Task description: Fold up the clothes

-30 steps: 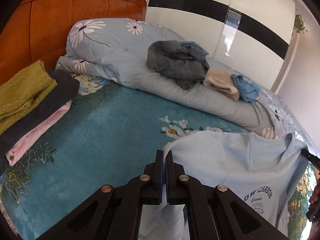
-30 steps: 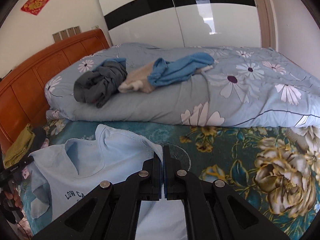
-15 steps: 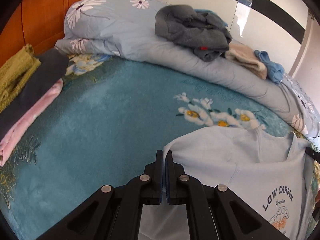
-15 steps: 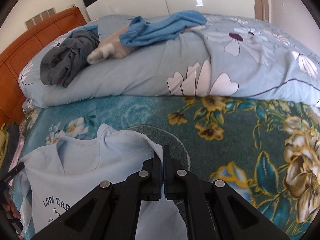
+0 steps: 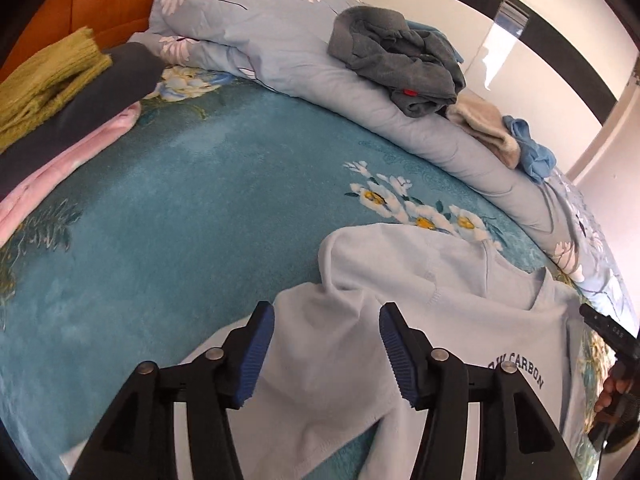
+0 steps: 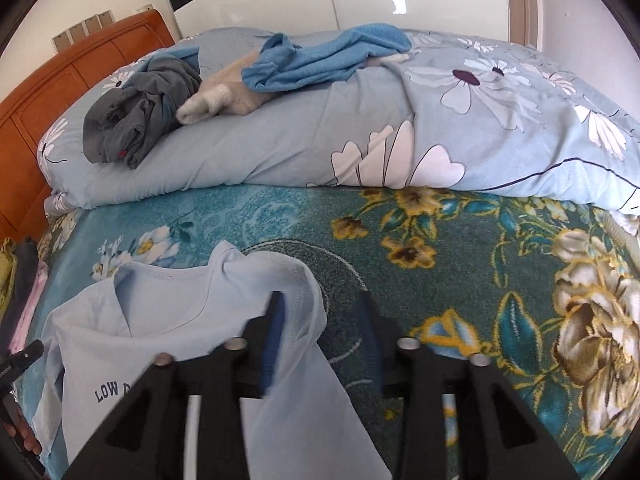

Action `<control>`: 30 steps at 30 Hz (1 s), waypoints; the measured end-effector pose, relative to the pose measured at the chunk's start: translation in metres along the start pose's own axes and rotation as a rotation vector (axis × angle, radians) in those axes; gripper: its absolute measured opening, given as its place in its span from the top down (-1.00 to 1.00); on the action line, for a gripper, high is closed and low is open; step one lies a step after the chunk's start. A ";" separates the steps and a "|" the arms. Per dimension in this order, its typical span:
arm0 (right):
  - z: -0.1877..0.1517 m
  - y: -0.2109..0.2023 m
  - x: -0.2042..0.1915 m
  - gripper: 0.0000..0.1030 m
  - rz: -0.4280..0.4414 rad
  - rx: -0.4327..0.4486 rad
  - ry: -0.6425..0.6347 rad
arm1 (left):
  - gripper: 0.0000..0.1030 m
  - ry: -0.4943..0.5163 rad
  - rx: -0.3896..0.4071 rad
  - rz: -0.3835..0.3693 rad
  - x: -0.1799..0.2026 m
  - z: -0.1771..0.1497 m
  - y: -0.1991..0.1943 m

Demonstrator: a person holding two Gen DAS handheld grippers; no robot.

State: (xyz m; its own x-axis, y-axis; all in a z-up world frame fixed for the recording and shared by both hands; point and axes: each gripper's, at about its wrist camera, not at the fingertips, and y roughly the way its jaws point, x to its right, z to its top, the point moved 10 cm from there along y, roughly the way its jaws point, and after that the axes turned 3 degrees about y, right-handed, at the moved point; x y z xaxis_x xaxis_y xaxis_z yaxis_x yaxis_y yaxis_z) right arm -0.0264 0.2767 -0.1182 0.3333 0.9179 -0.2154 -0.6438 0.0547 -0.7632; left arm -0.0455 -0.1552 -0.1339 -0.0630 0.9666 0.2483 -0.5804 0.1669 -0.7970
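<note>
Both grippers, left gripper [image 5: 326, 346] and right gripper [image 6: 320, 334], are opening over the light blue shirt [image 5: 420, 320], letting go; it lies on the near bed [image 5: 180, 200].

Two close wrist views angled down, both sharing the pale-blue shirt [image 5: 400, 312] [image 6: 160, 320] on the bed.

The T-shirt [image 5: 460, 320] is pale blue with dark navy lettering. The bedspread [image 6: 440, 248] is teal with yellow and white flowers; the duvet [image 6: 320, 140] is light blue with white daisies.
</note>
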 end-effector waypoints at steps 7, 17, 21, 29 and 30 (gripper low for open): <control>-0.084 -0.079 -0.026 -0.03 0.111 -0.032 -0.141 | -0.36 0.082 0.040 -0.108 0.062 -0.064 -0.042; -0.212 -0.101 -0.034 -0.03 0.055 -0.151 -0.272 | -0.36 0.229 0.000 -0.138 0.108 -0.149 -0.064; -0.218 -0.109 -0.030 0.03 0.026 -0.138 -0.248 | -0.37 0.217 0.011 -0.143 0.102 -0.157 -0.076; -0.205 -0.131 -0.006 0.93 0.086 -0.091 -0.091 | -0.37 0.167 0.042 -0.141 0.087 -0.153 -0.094; -0.198 -0.137 0.001 0.93 0.084 -0.070 -0.068 | -0.37 0.165 0.044 -0.138 0.086 -0.152 -0.095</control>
State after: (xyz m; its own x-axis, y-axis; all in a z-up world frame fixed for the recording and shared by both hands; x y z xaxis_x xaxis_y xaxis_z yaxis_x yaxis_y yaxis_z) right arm 0.1986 0.1925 -0.1350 0.2310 0.9429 -0.2399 -0.6173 -0.0485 -0.7852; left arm 0.1277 -0.0585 -0.1205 0.1512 0.9544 0.2575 -0.6097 0.2951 -0.7357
